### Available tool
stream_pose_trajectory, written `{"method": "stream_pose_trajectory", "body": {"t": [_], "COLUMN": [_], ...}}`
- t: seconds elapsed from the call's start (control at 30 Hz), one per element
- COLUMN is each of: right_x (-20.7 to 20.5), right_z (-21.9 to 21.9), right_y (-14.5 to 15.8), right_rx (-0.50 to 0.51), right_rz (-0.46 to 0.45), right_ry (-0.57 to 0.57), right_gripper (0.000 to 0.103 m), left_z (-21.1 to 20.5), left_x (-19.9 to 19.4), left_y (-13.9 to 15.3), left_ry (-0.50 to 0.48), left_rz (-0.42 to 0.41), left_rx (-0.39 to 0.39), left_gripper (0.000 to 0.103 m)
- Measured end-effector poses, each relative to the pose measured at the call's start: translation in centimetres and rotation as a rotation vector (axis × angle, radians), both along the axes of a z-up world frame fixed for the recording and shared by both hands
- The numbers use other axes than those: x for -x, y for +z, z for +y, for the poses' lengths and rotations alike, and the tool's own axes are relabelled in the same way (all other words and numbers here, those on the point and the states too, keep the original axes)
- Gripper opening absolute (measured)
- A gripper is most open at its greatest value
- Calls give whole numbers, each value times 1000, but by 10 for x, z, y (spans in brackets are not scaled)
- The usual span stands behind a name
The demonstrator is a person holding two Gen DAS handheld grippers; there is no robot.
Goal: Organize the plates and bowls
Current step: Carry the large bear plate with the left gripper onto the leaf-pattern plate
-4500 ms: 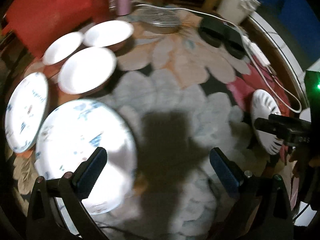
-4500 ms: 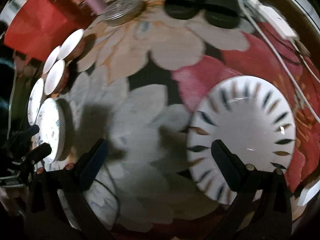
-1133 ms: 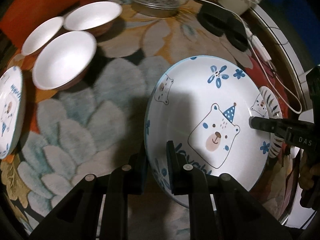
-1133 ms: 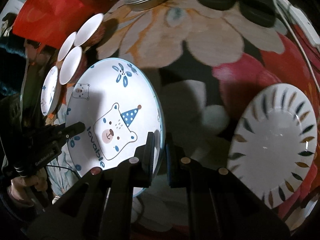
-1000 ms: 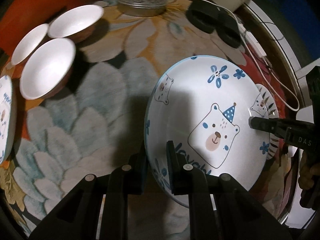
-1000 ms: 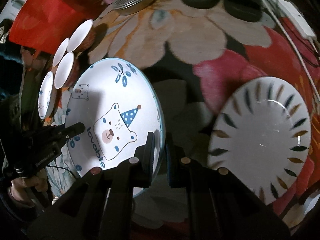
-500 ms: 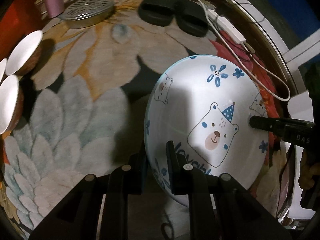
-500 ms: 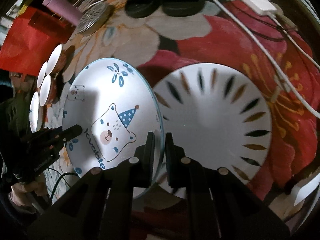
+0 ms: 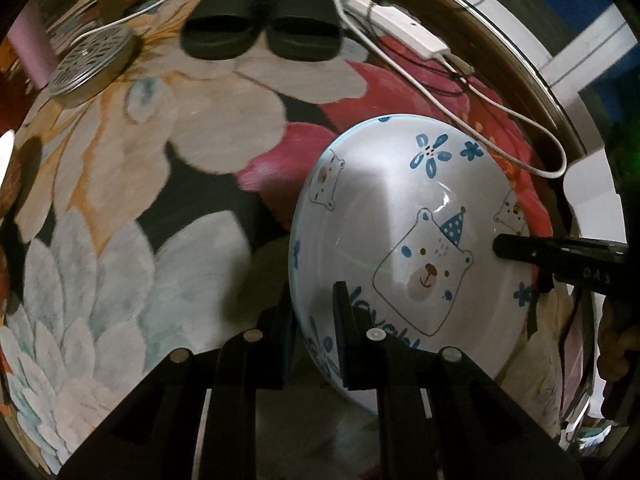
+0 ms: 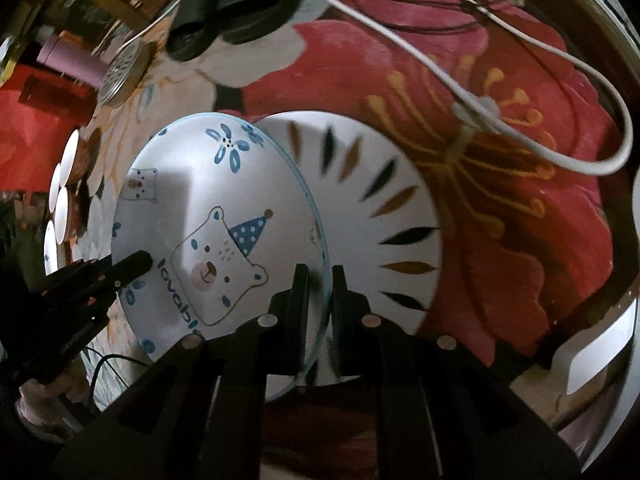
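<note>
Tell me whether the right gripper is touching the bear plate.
Touching. In the right wrist view the right gripper has its fingers closed on either side of the bear plate rim, no gap showing.

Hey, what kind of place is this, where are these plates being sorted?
Most likely the floor of a home, not a kitchen counter: the dishes sit on a floral rug, a pair of black slippers lies nearby, and a white power strip with its cable trails across the rug.
</note>
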State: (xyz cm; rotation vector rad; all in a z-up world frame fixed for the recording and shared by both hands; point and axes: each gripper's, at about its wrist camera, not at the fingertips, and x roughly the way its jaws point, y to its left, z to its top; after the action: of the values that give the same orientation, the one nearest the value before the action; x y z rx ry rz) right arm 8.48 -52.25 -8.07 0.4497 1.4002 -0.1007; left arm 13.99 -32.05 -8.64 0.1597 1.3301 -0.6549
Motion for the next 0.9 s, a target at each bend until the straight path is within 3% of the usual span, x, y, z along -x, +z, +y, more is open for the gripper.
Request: {"method": "stream_pose_trajectory", "body": {"t": [0.27, 0.9], "right_x": [9, 10], "right_z": [-23, -36], "right_y": [-7, -32], "right_rx": [10, -41], "right_rz": [14, 52], "right_ry": [-40, -114], "right_gripper": [11, 11], "left_z": [-25, -39], "left_x": [5, 7], "left_y": [-12, -15], "left_ry": [-37, -54], "left_rz": [18, -44], "left_rx": [-22, -91], "left_gripper": [16, 16]}}
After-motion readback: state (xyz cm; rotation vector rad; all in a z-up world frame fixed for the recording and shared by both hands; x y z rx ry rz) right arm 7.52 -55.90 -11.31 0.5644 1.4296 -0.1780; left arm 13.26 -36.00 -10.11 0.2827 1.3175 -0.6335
